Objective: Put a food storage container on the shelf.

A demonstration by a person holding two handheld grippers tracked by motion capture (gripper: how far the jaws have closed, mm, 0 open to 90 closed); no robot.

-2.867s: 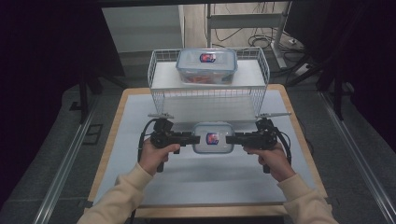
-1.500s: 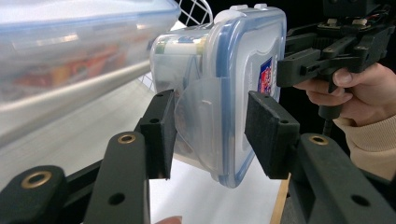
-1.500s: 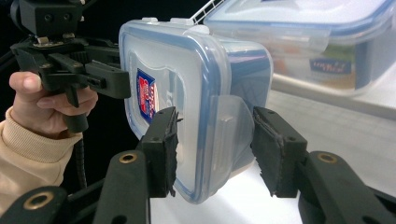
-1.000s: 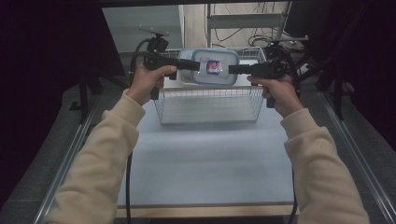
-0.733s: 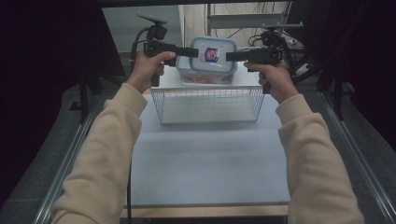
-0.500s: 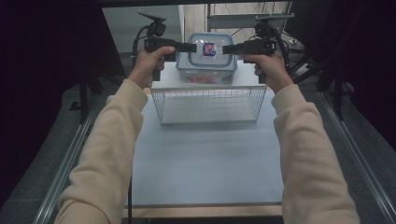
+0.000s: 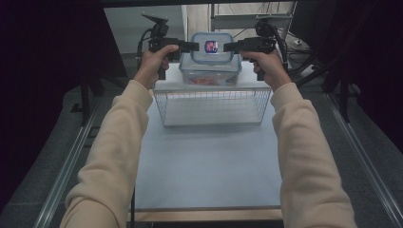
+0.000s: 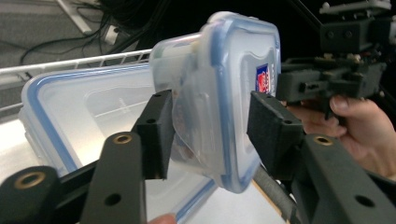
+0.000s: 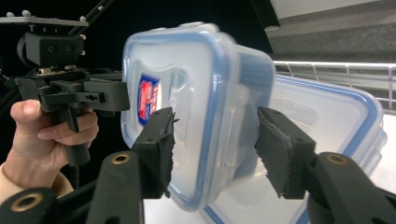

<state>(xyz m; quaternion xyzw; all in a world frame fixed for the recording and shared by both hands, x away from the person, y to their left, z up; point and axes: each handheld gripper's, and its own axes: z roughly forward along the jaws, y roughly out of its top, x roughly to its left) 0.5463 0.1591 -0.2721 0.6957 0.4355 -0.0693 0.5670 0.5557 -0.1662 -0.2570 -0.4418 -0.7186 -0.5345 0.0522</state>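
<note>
Left gripper (image 7: 192,46) and right gripper (image 7: 230,46) are both clamped onto the same small container (image 7: 212,47), one on each short end, holding it up in the air. In the left gripper view the pads (image 8: 158,133) squeeze the lid and base of that small container (image 8: 224,98); the right gripper view shows the same pinch from the other side (image 9: 196,121). It's clear plastic with a blue-rimmed lid and a red-and-blue sticker (image 7: 211,46) on top.

Right under it sits a bigger container (image 7: 210,73) of the same kind, resting in a white wire basket (image 7: 211,107) at the far end of the table. Can't tell from above whether the small one is touching the big lid or hanging just above it; in the gripper views it looks tilted and just clear of it.

The table (image 7: 209,166) has a pale blue-grey top with a wooden edge along the near side. Both arms in cream sleeves (image 7: 119,142) stretch far forward over it. Grey carpet-like floor on either side with metal rails (image 7: 71,161) running along the table. Room's mostly dark, with black stands at the sides and a tangle of cables (image 7: 294,45) at the back right.
</note>
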